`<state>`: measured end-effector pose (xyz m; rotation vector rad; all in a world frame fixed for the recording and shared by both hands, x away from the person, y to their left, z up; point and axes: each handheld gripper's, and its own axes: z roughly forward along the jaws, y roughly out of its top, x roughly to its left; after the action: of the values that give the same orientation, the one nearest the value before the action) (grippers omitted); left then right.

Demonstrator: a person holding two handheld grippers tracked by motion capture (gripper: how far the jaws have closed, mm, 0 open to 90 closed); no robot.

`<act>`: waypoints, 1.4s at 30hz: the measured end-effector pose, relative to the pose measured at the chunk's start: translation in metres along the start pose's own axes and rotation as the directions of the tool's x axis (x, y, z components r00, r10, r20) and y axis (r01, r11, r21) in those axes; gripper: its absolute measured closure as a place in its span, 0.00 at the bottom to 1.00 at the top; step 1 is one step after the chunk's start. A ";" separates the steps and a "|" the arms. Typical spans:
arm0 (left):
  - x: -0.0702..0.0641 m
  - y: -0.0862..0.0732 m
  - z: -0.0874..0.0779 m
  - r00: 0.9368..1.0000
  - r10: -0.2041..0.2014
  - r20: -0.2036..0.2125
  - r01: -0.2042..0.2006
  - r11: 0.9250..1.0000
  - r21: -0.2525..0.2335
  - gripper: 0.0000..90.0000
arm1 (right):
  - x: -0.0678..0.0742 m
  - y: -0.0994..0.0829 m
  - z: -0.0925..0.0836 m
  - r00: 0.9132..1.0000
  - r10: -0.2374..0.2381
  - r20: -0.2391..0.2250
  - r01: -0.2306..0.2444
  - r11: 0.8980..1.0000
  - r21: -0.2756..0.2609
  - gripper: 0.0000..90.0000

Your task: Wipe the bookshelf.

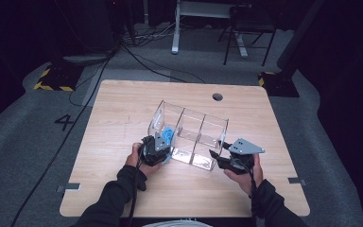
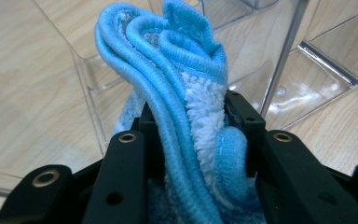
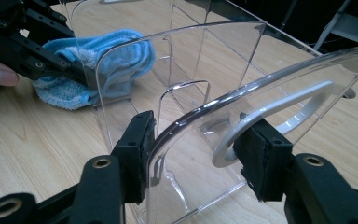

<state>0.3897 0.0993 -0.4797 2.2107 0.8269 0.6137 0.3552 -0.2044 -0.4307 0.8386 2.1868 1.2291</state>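
Dark floor and cables ringed the pale wooden counter [image 1: 123, 189]. At left, the left hand-held gripper [image 1: 157, 147] was clamped on a bunched blue cloth [image 2: 177, 93], held at the near-left end of the clear three-compartment organizer [image 1: 189, 135]; the cloth looked soft, light and floppy, best pinched across its thick folds. At right, the right hand-held gripper [image 3: 196, 154] straddled the organizer's near end wall, jaws apart on either side; whether the pads pressed the wall could not be told. That plastic seemed stiff, slick and crackable, best gripped by a wall edge.
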 end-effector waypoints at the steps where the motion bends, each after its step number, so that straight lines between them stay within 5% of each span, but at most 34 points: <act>1: 0.000 0.000 0.000 1.000 0.000 0.000 0.000 1.000 0.000 0.72 | 0.000 0.000 0.000 1.000 0.000 0.000 0.000 1.000 0.000 0.54; 7: 0.011 0.027 -0.032 0.999 -0.017 -0.034 0.011 0.986 -0.166 0.72 | 0.000 0.000 -0.001 1.000 -0.002 -0.005 0.002 1.000 0.006 0.55; 12: 0.023 0.050 -0.060 0.997 -0.072 -0.031 0.058 0.946 -0.319 0.72 | 0.000 0.001 -0.001 1.000 -0.003 -0.012 0.003 1.000 0.011 0.54; 13: 0.023 0.050 -0.060 0.997 -0.072 -0.031 0.058 0.946 -0.319 0.72 | 0.000 0.001 -0.001 1.000 -0.003 -0.012 0.003 1.000 0.011 0.54; 15: 0.025 0.058 -0.066 0.996 -0.083 -0.031 0.066 0.929 -0.363 0.72 | 0.001 0.001 -0.002 1.000 -0.004 -0.014 0.005 1.000 0.012 0.54; 17: 0.027 0.063 -0.065 0.996 -0.085 -0.029 0.067 0.922 -0.381 0.72 | 0.001 0.001 -0.002 1.000 -0.007 -0.013 0.007 1.000 0.011 0.54; 21: 0.025 0.068 -0.056 0.997 -0.065 -0.028 0.050 0.925 -0.376 0.72 | 0.001 0.001 -0.002 1.000 -0.008 -0.016 0.008 1.000 0.012 0.54; 22: 0.026 0.069 -0.048 0.998 -0.053 -0.025 0.040 0.935 -0.354 0.72 | 0.002 0.001 -0.003 1.000 -0.008 -0.017 0.009 1.000 0.014 0.54; 26: 0.026 0.063 -0.040 0.999 -0.039 -0.006 0.035 0.948 -0.316 0.72 | 0.002 0.000 -0.003 1.000 -0.015 -0.022 0.016 1.000 0.015 0.54; 38: 0.025 0.045 -0.041 0.999 -0.033 0.018 0.037 0.966 -0.255 0.73 | 0.003 0.001 -0.002 1.000 -0.024 -0.019 0.024 1.000 0.014 0.55; 42: 0.021 0.039 -0.041 1.000 -0.021 -0.002 0.020 0.973 -0.229 0.73 | 0.003 0.001 -0.002 1.000 -0.023 -0.019 0.023 1.000 0.012 0.55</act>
<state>0.3936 0.1099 -0.4203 1.9898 0.7411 0.6695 0.3517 -0.2029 -0.4292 0.8083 2.2148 1.2181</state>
